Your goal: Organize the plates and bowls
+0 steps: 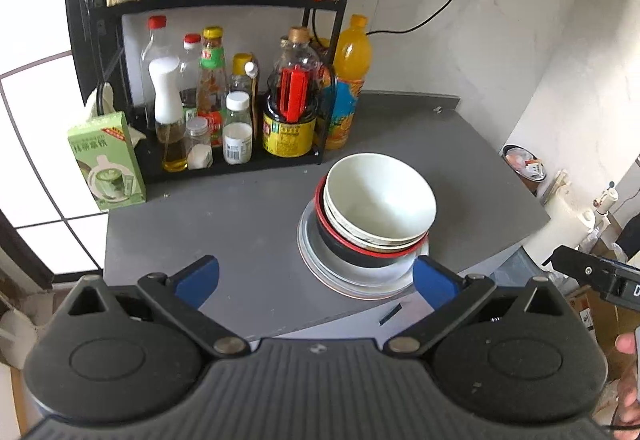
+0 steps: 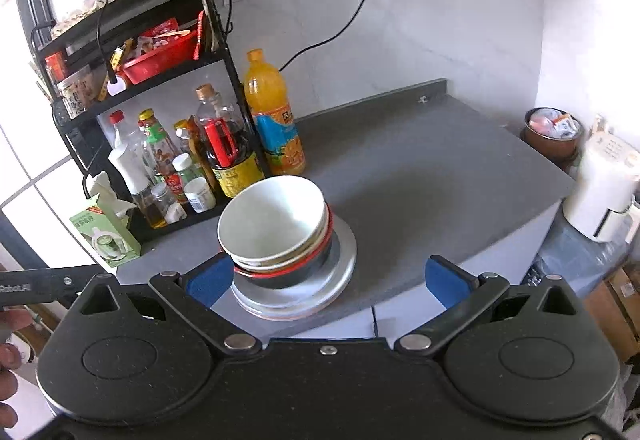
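On the grey tabletop (image 1: 248,224) a single stack of crockery stands near the front edge, toward the middle of that edge. At the bottom lie the plates (image 1: 360,280), pale and flat, their rims reaching almost to the tabletop's front edge. On them sits a black bowl with a red rim (image 1: 352,254), and nested inside it are lighter bowls, the topmost a white bowl (image 1: 380,196) that leans slightly to one side. In the right wrist view the same white bowl (image 2: 272,220) tilts over the plates (image 2: 320,284).

The left tongs (image 1: 316,280) are spread wide with nothing between their blue pads, and hang in front of the stack, apart from it. The right tongs (image 2: 328,276) are likewise spread wide and hold nothing; their left pad is just beside the stack's lower bowls, though whether it touches cannot be told.

At the tabletop's back left corner stands a black rack (image 1: 120,40) filled with bottles, an orange drink bottle (image 1: 348,80) beside it and a green carton (image 1: 106,160) at the left edge.
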The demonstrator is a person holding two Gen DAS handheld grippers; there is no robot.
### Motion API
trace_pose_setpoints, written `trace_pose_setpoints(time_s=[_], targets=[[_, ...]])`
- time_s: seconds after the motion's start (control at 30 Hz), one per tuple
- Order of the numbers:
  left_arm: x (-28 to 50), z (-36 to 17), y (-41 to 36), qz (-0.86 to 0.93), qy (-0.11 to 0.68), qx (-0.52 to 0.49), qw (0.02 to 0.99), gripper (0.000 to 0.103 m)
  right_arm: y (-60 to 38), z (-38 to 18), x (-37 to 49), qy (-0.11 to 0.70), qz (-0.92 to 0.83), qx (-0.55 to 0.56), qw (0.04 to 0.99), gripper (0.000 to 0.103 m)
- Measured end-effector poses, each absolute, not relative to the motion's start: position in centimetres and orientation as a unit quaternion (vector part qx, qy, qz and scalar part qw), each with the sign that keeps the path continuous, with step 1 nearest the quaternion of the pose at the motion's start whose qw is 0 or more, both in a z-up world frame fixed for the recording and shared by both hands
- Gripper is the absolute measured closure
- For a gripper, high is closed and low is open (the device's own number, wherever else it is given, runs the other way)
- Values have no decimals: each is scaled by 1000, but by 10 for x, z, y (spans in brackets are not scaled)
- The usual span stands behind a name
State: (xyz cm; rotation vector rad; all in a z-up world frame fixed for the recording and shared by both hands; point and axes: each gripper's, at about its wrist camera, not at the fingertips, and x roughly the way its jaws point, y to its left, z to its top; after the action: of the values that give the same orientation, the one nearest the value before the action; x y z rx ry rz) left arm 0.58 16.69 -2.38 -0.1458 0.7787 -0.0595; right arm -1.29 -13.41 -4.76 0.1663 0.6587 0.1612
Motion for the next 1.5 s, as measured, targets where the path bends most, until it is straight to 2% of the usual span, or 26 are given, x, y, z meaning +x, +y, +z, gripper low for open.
trace_pose_setpoints(time_s=[0.73, 1.5], targets=[[-72, -24, 149, -10, 369, -64, 927, 1, -140, -50, -75, 318, 85, 43, 943, 0], [-76, -29, 126, -14, 372, -41, 927, 1, -141, -59, -75, 337, 82, 13, 938, 0]])
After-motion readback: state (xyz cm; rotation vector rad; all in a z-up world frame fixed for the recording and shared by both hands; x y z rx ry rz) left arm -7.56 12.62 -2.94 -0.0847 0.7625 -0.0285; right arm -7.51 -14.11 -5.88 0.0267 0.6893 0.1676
